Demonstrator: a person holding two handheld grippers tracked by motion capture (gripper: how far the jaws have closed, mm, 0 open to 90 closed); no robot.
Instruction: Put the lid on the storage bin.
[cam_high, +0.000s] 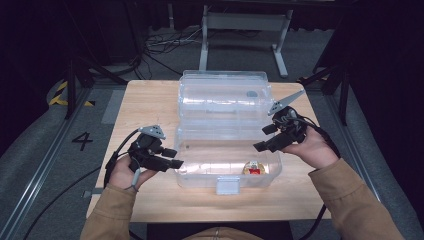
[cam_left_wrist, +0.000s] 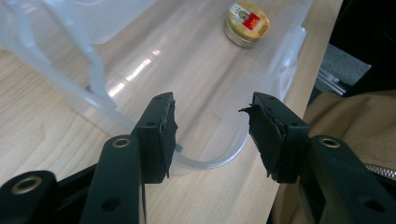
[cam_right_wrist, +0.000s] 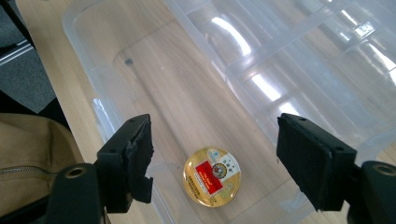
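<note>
Black jaws of right gripper (cam_right_wrist: 215, 161) spread wide, empty. Left gripper (cam_left_wrist: 212, 128) likewise. Round gold tin (cam_right_wrist: 211, 176), red label, print unreadable, inside clear plastic box (cam_right_wrist: 84, 28).

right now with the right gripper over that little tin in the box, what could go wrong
1. The round tin lies flat near the front wall of the clear box; the right gripper, open above it, could hit that wall.
2. The low, smooth tin may slip from the jaws.
3. The open lid and light box could shift; the left gripper, open, grips nothing.
</note>
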